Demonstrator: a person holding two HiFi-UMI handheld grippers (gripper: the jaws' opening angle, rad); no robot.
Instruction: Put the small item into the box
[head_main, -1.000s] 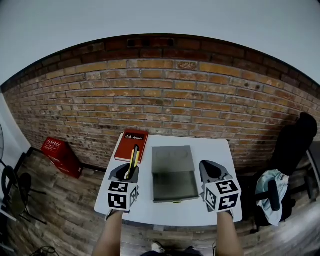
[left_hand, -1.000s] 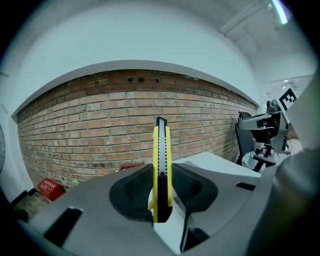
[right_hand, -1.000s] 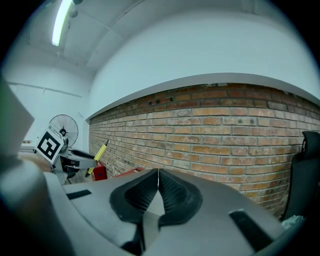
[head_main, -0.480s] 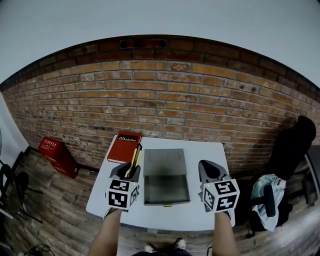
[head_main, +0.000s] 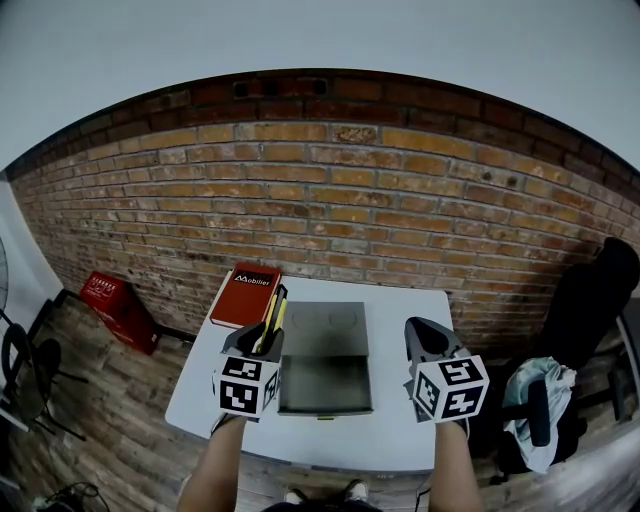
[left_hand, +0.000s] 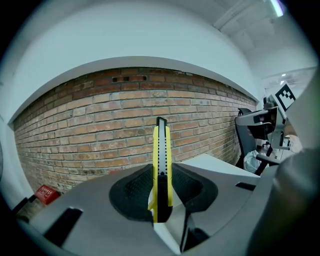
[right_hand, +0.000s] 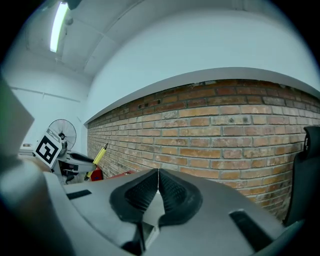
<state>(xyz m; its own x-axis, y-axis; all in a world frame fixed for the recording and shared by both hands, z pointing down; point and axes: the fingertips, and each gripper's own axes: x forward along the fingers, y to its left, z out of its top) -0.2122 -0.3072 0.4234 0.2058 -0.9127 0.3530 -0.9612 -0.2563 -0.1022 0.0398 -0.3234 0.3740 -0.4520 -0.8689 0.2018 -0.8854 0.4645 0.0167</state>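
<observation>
A yellow utility knife (head_main: 272, 318) stands up between the jaws of my left gripper (head_main: 262, 345), which is shut on it, its tip pointing away from me. In the left gripper view the knife (left_hand: 161, 165) rises straight out of the black pads (left_hand: 135, 187). The grey box (head_main: 325, 400) lies open in the middle of the white table (head_main: 400, 445), its lid (head_main: 330, 318) folded back toward the wall. The left gripper hovers just left of the box. Right of the box, my right gripper (head_main: 425, 340) is shut with nothing in it, pads touching (right_hand: 158, 182).
A red book (head_main: 245, 295) lies at the table's far left corner. A brick wall (head_main: 330, 200) runs behind the table. On the wooden floor are a red crate (head_main: 118, 308) to the left and a dark chair with cloth (head_main: 545, 400) to the right.
The head view has shifted, so the table and box sit a little lower in the picture. Both grippers keep their places beside the box, the knife still held.
</observation>
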